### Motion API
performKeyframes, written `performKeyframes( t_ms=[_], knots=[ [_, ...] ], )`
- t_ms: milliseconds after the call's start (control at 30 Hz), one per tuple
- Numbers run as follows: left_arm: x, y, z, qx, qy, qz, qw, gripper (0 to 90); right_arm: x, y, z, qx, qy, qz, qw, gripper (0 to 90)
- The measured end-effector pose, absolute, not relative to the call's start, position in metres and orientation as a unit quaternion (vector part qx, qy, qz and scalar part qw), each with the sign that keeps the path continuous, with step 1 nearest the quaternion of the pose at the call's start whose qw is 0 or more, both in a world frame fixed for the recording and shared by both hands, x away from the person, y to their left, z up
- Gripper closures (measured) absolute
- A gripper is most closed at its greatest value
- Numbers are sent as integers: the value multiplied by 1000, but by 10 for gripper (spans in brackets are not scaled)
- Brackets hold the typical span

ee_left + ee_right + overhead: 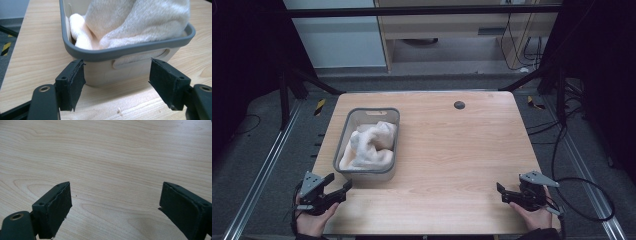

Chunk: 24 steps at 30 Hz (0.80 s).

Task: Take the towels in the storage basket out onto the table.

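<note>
Hands: two, at the near edge of the table, each holding one gripper.
Left gripper [337, 186]: near-left corner of the table, jaws spread wide, nothing between them; in the left gripper view [116, 82] they frame the near end wall of the basket without touching it.
Right gripper [503, 192]: near-right corner, jaws wide apart and holding nothing; in the right gripper view [113, 207] bare wood lies between them.
Basket [343, 156]: one, pale body with grey rim, rectangular, standing upright on the left half of the table, just beyond the left gripper; a slot handle shows in its near end wall [140, 61].
Towel [371, 145]: one, cream-white, crumpled inside the basket, heaped above the rim [140, 22] at the near end.
Grommet [459, 105]: one dark round disc, set in the table near the far edge, well apart from the basket.
Table [462, 160]: one, light wood grain, rounded corners; a small pale crumb [119, 111] lies on it just in front of the left gripper.
Room: dim, grey floor, black frame bars at both sides, pale cabinets behind, cables [582, 185] looped on the floor at right.
Edges: basket sits close to the left table edge, long side roughly parallel to it.
Open room: centre and right half of the table bare, between basket and right gripper.
</note>
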<state>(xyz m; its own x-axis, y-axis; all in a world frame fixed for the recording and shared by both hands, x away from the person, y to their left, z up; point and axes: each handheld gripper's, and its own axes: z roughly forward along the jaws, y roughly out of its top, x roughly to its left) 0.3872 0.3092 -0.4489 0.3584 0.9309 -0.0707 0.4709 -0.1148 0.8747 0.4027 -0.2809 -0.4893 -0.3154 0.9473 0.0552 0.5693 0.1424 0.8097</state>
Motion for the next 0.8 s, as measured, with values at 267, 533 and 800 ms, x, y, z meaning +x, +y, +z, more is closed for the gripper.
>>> performKeyframes(
  t_ms=[267, 533, 800],
  knots=[
    [387, 308, -434, 688, 495, 268, 459, 255, 403, -281, -490, 526, 716, 384, 250, 107],
    [388, 306, -420, 686, 485, 274, 467, 242, 404, -280, -491, 524, 719, 382, 249, 106],
    [390, 301, -402, 687, 474, 279, 475, 234, 404, -279, -491, 528, 719, 381, 242, 107]
  ],
)
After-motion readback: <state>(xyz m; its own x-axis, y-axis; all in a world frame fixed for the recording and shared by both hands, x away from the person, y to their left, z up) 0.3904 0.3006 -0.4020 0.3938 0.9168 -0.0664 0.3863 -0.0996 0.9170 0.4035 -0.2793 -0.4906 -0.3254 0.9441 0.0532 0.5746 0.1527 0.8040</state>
